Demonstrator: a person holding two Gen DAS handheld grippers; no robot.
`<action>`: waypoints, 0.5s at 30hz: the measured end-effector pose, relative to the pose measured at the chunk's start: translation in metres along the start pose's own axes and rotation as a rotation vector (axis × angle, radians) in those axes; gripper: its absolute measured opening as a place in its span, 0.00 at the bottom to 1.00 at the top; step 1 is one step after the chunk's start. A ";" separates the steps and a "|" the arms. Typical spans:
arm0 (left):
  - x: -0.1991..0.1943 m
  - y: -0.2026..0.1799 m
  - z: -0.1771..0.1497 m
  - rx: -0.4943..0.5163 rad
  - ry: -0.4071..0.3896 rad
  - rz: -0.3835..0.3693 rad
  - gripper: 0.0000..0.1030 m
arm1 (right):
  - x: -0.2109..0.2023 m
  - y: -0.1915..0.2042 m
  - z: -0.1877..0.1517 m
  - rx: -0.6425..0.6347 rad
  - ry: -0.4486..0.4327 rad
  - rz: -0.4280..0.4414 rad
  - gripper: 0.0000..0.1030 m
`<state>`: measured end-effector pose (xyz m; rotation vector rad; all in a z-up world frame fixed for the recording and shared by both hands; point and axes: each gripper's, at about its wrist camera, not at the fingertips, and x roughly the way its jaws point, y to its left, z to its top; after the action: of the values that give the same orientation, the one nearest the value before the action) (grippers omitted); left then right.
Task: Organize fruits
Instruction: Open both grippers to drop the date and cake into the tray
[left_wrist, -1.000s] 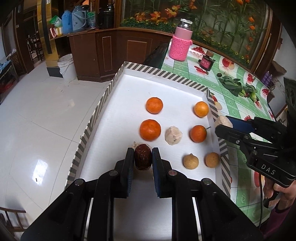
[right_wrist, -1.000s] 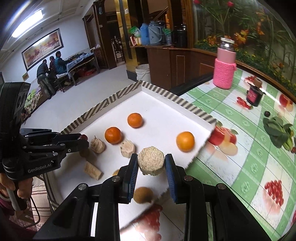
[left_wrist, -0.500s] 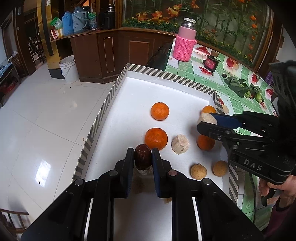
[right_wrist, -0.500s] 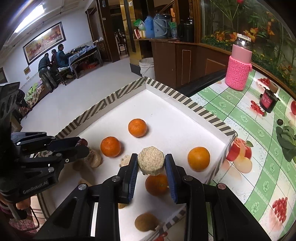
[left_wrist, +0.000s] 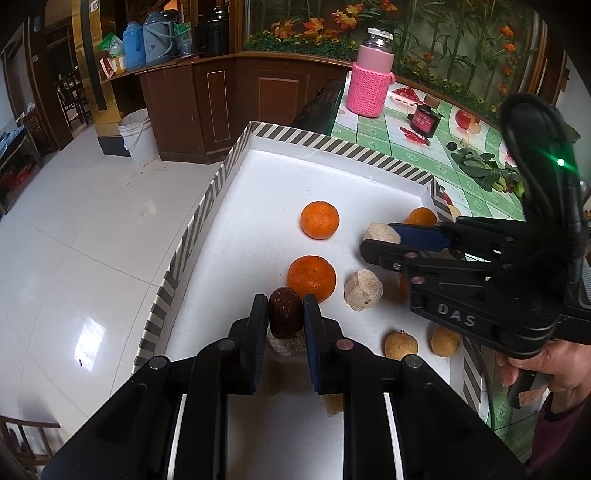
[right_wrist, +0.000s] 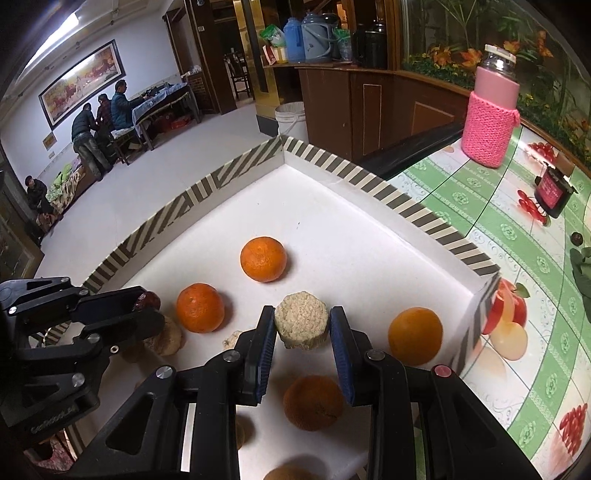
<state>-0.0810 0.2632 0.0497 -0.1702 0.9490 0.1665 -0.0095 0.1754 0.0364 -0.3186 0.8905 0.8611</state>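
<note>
A: Over the striped tray (left_wrist: 207, 210), both grippers are loaded. Left gripper (left_wrist: 285, 314) pinches a dark red date (left_wrist: 284, 312); right gripper (right_wrist: 302, 325) pinches a pale cut chunk (right_wrist: 301, 324), probably sugarcane.

B: Why held clear of the tray floor?

A: My guess is they're mid-carry, sorting by kind. Inside the tray the oranges (left_wrist: 319, 219) sit loosely in a group toward its far side, two small brown round fruits (left_wrist: 401, 345) near its right wall, and another pale chunk (left_wrist: 363, 289) lies just beside the near orange (left_wrist: 311, 277).

B: Any text?

A: "DAS" on the right gripper body, seen from the left wrist. The left gripper's body has raised lettering in the right wrist view, too faint to read. Jar label (left_wrist: 421, 120) beyond the tray is unreadable.
</note>
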 end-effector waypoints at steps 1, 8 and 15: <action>0.000 0.000 0.000 -0.002 0.000 0.001 0.16 | 0.002 0.000 0.000 0.002 0.003 0.001 0.29; 0.002 -0.003 0.001 0.001 -0.011 0.027 0.16 | 0.008 -0.005 -0.004 0.028 0.000 -0.003 0.32; 0.006 -0.002 -0.001 -0.013 -0.014 0.066 0.31 | -0.016 -0.012 -0.011 0.070 -0.034 -0.005 0.46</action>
<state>-0.0779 0.2613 0.0447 -0.1500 0.9404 0.2342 -0.0118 0.1533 0.0413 -0.2441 0.8856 0.8262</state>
